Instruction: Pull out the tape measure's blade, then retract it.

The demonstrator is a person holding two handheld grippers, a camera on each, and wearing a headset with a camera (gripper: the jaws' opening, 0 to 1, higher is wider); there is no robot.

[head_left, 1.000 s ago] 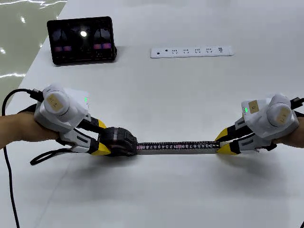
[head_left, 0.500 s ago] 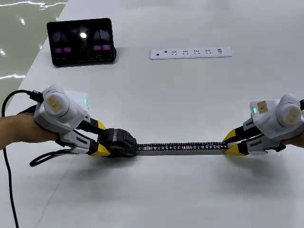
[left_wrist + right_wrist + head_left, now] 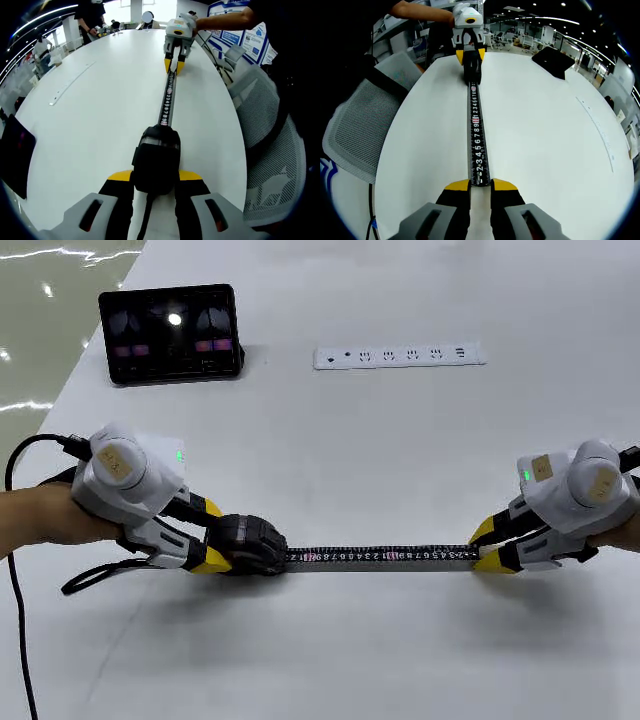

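Observation:
The black tape measure case (image 3: 248, 543) rests on the white table, clamped between the yellow-tipped jaws of my left gripper (image 3: 212, 536). In the left gripper view the case (image 3: 156, 158) sits right between those jaws. Its black blade (image 3: 380, 556) with white numbers lies stretched flat along the table to the right. My right gripper (image 3: 488, 545) is shut on the blade's end. In the right gripper view the blade (image 3: 476, 140) runs from between my right gripper (image 3: 480, 184) away to the case (image 3: 472, 73) and the left gripper (image 3: 468, 54).
A dark tablet (image 3: 171, 331) stands propped at the back left. A white power strip (image 3: 398, 356) lies at the back centre. A black cable (image 3: 14, 540) trails from the left gripper off the table's left edge. A mesh chair (image 3: 272, 145) stands beside the table.
My right gripper has moved further right with the blade's end, so more blade is out than a second ago. The case and left gripper stayed in place.

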